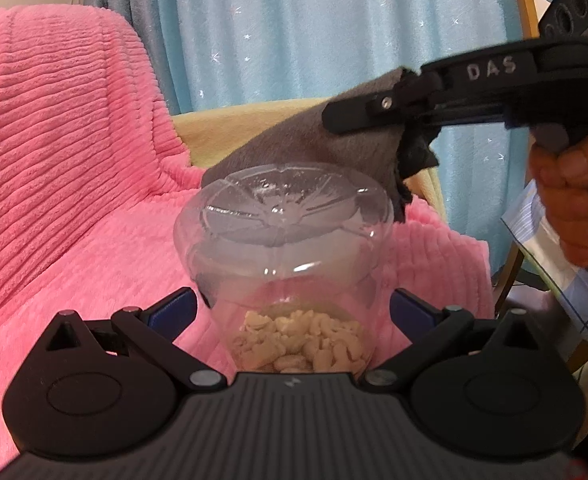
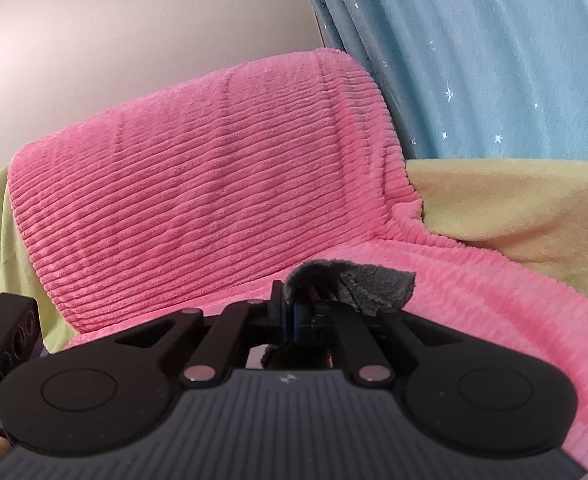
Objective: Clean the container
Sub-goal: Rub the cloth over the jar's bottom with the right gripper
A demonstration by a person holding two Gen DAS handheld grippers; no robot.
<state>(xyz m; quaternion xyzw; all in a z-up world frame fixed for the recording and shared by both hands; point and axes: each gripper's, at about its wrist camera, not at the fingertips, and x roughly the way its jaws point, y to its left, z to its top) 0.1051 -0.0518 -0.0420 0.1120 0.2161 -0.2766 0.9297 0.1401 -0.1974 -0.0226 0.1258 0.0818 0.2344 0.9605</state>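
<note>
A clear plastic container is held tilted with its ribbed bottom facing up and away, and pale cashew nuts rest in its near end. My left gripper is shut on the container, its blue pads pressing both sides. A grey cloth hangs from my right gripper, which comes in from the right and is shut on it. The cloth touches the far edge of the container's bottom. In the right wrist view the grey cloth bunches between the closed fingertips; the container is out of that view.
A pink ribbed blanket covers a seat and backrest below and behind the container. A yellow-green cover lies beside it, blue star-print curtains hang behind. A person's hand holds the right gripper; a wooden chair frame stands far right.
</note>
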